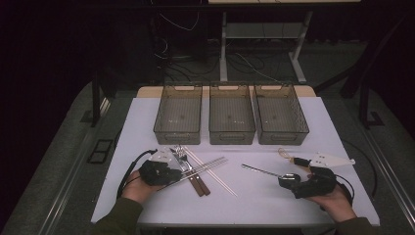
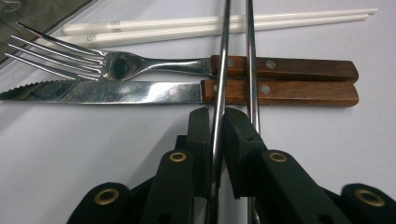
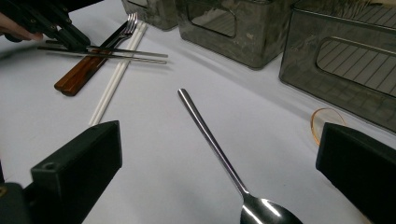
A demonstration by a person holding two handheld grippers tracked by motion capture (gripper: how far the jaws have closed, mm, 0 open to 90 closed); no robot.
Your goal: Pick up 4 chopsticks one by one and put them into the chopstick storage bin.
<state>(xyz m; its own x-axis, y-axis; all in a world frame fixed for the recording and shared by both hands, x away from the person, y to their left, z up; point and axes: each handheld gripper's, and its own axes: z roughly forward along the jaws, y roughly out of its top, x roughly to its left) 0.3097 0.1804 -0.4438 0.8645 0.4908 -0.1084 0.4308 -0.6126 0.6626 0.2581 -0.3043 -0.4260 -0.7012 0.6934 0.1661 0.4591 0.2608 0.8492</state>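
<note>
White tabletop, three bins lined up along the back. Left gripper is clamped on one steel chopstick, its twin just beside the jaw. Both cross the wooden handles of the fork and knife, with white chopsticks lying past those. Right gripper sits wide open around a spoon, not touching it.

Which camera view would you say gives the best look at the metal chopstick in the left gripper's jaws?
The left gripper view: the left gripper pinches one metal chopstick close up. The high view shows the metal chopsticks small, crossing the wooden handles. The right gripper view shows them far off at top left.
</note>
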